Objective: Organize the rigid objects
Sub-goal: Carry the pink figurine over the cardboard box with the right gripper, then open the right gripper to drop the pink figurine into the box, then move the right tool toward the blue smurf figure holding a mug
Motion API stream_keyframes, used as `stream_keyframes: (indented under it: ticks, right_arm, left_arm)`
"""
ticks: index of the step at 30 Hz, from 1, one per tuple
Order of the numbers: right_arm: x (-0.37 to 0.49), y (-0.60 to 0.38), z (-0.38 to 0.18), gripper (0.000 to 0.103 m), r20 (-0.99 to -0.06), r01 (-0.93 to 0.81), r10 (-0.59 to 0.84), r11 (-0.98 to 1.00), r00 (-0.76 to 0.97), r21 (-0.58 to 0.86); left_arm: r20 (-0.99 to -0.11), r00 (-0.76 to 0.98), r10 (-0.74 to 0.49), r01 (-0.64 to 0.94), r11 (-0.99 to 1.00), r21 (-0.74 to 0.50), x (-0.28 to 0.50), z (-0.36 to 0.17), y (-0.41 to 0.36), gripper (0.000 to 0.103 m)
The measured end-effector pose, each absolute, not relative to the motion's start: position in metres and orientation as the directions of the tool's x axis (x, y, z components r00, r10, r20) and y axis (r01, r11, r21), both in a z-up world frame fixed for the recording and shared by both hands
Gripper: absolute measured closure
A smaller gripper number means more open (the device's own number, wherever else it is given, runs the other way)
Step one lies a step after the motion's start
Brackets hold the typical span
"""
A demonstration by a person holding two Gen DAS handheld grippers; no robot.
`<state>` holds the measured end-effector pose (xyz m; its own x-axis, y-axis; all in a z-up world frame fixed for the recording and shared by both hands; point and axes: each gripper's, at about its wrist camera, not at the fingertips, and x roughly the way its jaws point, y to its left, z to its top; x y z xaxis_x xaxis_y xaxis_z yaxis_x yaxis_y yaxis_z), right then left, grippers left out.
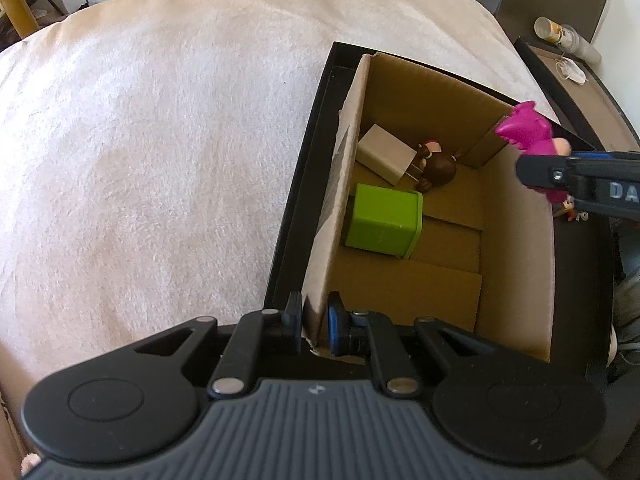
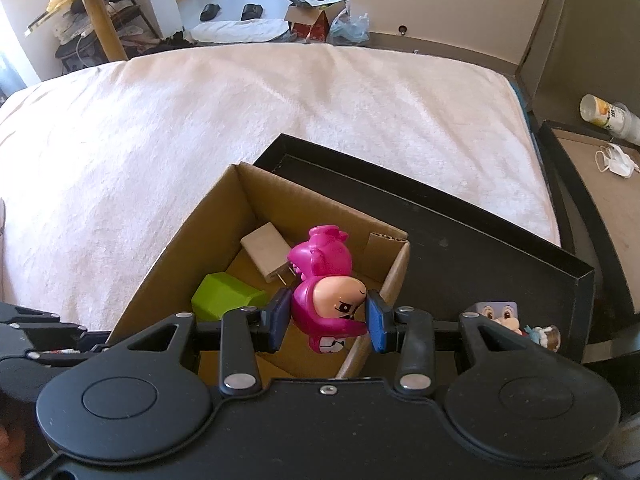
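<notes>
An open cardboard box (image 1: 516, 248) (image 2: 188, 236) stands in a black tray (image 1: 304, 152) (image 2: 480, 248) on the bed. Inside lie a green cube (image 1: 382, 220) (image 2: 224, 294), a white plug adapter (image 1: 386, 154) (image 2: 266, 248) and a brown figurine (image 1: 436, 166). My left gripper (image 1: 314, 322) is shut on the box's left wall at its near corner. My right gripper (image 2: 327, 320) (image 1: 536, 172) is shut on a pink figurine (image 2: 328, 284) (image 1: 524, 128), held over the box's right edge.
Two small figurines (image 2: 516, 322) (image 1: 572, 210) sit in the tray right of the box. A bedside table (image 2: 600, 184) with a jar (image 2: 604, 114) (image 1: 560, 34) and a face mask (image 2: 616, 164) stands at the far right. The pale blanket (image 1: 160, 140) spreads left.
</notes>
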<state>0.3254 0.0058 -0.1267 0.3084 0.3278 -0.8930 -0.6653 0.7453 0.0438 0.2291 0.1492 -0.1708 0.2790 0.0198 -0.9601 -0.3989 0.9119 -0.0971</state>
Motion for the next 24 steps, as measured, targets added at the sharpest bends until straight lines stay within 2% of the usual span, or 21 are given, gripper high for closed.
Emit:
stream_keyframes:
  ticks: [6,10,24]
  right_arm:
    - [0.327,0.012,-0.135,0.063,-0.895,-0.671,0.306,0.741,0.323,0.012]
    - [0.327,0.007,-0.134,0.055,-0.886,-0.653,0.29,0.757,0.361,-0.019]
    - [0.329,-0.034,-0.128,0.05,-0.875,-0.611,0.308,0.792,0.373,0.019]
  left_arm:
    - [-0.961,0.276,0.015,-0.401,0.911,-0.101,0.23,-0.171,0.15,0.091]
    - [-0.961,0.274,0.017,-0.396,0.913,-0.097,0.23,-0.171,0.15,0.091]
    - [-0.964,0.263,0.032,-0.391,0.917,-0.076,0.232,-0.172,0.146,0.091]
